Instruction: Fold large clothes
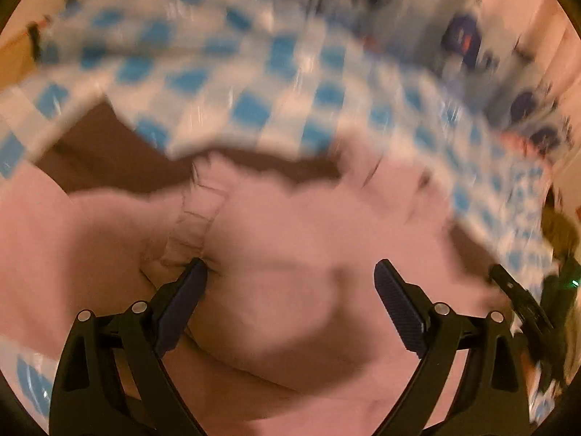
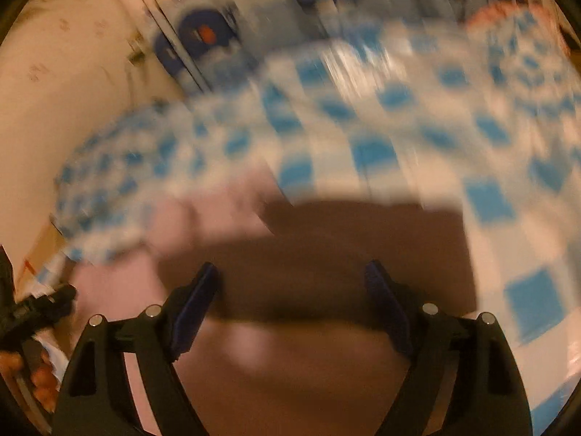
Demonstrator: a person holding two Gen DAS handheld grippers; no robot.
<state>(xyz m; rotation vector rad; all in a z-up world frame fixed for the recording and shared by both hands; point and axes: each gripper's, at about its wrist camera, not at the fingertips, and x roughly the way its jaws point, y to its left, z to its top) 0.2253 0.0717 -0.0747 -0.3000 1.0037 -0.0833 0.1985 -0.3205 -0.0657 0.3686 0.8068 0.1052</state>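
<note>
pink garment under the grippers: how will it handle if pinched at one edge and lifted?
Probably floppy: the pink garment lies in soft bulges and creases, with a bunched fold by the left gripper. Likely it drapes and sags rather than holding shape. It may slide a little on the checked cloth, though blur hides the surface texture.

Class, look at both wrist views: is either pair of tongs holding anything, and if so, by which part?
Nothing is held. The left tongs stand open over the pink garment; the right tongs are open too, with nothing between the pads.
</note>
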